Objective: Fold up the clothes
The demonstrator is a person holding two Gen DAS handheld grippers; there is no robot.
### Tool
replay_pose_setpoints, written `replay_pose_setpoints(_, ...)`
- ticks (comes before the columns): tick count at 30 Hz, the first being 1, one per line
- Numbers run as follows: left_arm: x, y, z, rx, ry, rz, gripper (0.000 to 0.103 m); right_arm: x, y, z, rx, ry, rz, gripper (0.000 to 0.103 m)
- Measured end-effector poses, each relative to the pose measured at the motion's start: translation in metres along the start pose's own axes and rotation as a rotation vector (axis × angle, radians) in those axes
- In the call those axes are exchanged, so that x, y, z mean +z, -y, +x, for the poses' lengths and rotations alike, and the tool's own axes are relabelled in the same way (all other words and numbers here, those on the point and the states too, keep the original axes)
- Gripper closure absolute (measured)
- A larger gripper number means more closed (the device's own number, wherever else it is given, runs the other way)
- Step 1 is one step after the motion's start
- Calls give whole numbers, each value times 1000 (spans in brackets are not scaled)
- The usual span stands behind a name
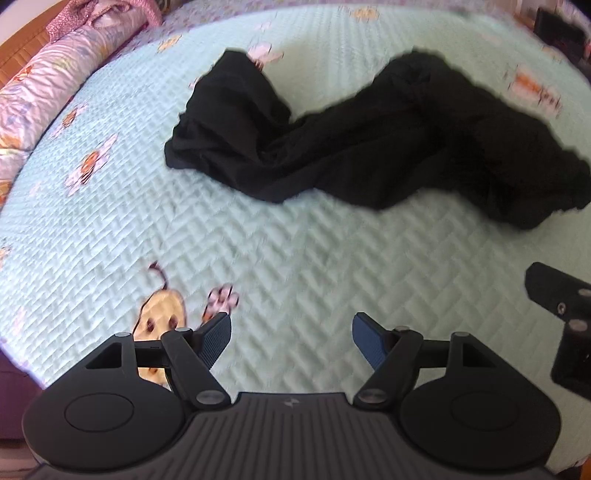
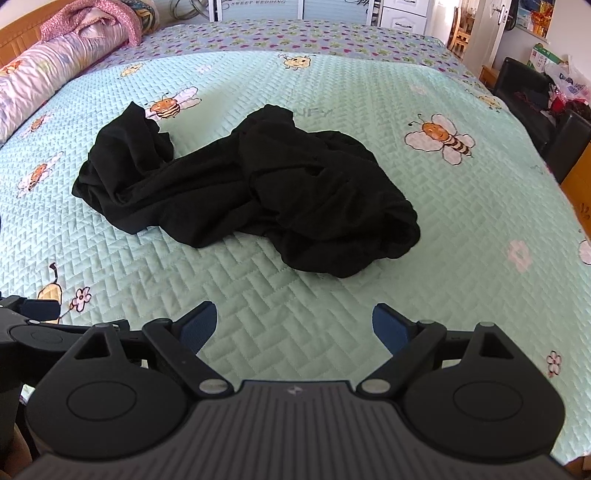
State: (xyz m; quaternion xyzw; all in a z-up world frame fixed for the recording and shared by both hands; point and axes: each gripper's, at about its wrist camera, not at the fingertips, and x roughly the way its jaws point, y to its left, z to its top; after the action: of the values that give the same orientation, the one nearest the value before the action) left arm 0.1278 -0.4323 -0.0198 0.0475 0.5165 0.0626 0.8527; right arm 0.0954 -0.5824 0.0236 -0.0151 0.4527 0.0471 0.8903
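Gaping empty, both tools face the crumpled black garment; only the right view shows furniture.

On the bed the crumpled garment lies mid-frame, well ahead of my right gripper and my left gripper, with the rolled quilt along the bed's edge at upper left and the cabinets behind at top.
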Motion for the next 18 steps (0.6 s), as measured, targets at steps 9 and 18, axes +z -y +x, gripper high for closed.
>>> replay_pose_setpoints(9, -8, -8, -3, -92, 363, 192, 28, -25, 47, -10, 119, 433, -103, 12)
replay_pose_setpoints(18, 19, -16, 30, -158, 318, 190, 28, -4, 72, 28, 95, 415, -142, 12)
